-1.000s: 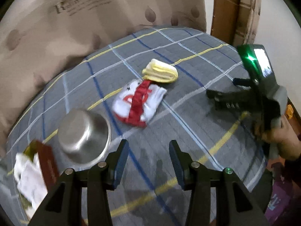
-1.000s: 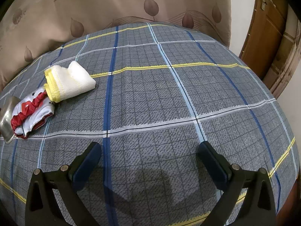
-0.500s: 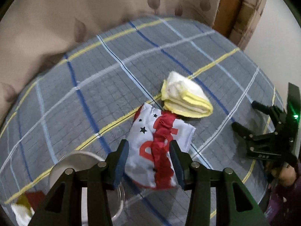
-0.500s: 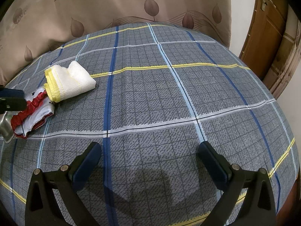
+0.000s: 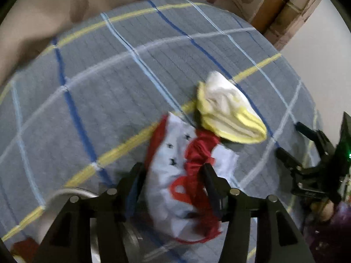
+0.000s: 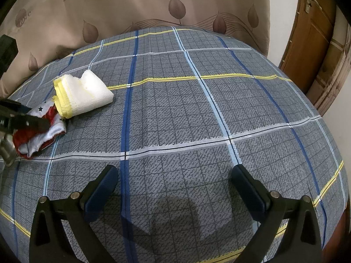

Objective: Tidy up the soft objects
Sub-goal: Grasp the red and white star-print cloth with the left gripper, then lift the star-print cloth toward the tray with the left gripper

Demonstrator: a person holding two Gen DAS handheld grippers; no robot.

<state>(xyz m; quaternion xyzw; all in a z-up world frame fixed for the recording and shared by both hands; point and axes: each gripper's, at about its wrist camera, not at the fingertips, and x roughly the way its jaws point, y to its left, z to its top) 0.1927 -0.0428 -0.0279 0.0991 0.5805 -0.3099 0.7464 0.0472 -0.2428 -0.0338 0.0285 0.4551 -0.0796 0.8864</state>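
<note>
Right wrist view takes in the biggest thing first: the plaid bedcover point(image 6: 197, 114), grey with blue, white and yellow lines, spread flat and bare over most of its width, which leaves room to sort the soft things that lie together at its far left. Behind it hangs a beige curtain point(image 6: 153, 6) printed with leaves, and a brown door point(image 6: 311, 32) stands at the right. Next in size, the right tool point(image 6: 174, 188) hovers over an empty stretch of cover with its jaws spread wide and nothing between them, parked well apart from the cloths, probably so as to stay out of the other hand's way. From the left wrist view, the left tool point(image 5: 173, 175) points steeply down over the red and white cloth point(image 5: 175, 188); its jaws are opening, one finger on each side of the crumpled fabric, and the pads do not seem to press on it yet, though blur makes contact hard to judge. That straddle looks like the set-up for a pinch on the red gathered ridge. Just beyond, touching the cloth's far edge, lies the folded yellow-trimmed towel point(image 5: 228, 114), left alone for now. Smallest, a steel bowl point(image 5: 72, 195) shows its rim just beside the left finger, possibly the place meant for the cloth
</note>
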